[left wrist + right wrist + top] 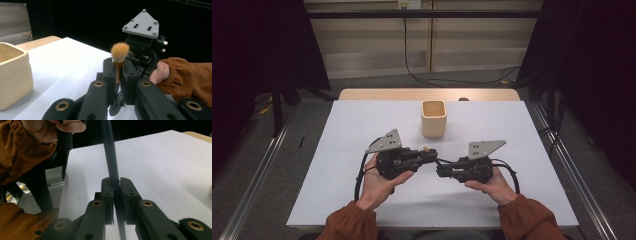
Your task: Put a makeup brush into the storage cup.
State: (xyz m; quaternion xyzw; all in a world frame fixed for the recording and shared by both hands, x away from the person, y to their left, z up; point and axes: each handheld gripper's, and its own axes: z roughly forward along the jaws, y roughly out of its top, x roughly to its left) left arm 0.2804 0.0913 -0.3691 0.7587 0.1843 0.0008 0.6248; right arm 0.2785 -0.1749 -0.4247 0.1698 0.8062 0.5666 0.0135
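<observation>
While both grippers (432,154) (441,172) clamp the brush (120,53), no writing shows.

The brush (119,60) has soft, fluffy tan bristles on a smooth wooden-looking handle. The square cup (434,118) looks like matt cream ceramic. A smooth matt white sheet covers the tabletop (362,125), pale wood at its far edge. Both sleeves are ribbed rust corduroy.

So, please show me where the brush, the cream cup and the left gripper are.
brush (120,51), left gripper view, on its orange bristle head.
cream cup (434,118), high view, on its front wall.
left gripper (431,154), high view, between its fingertips.
</observation>
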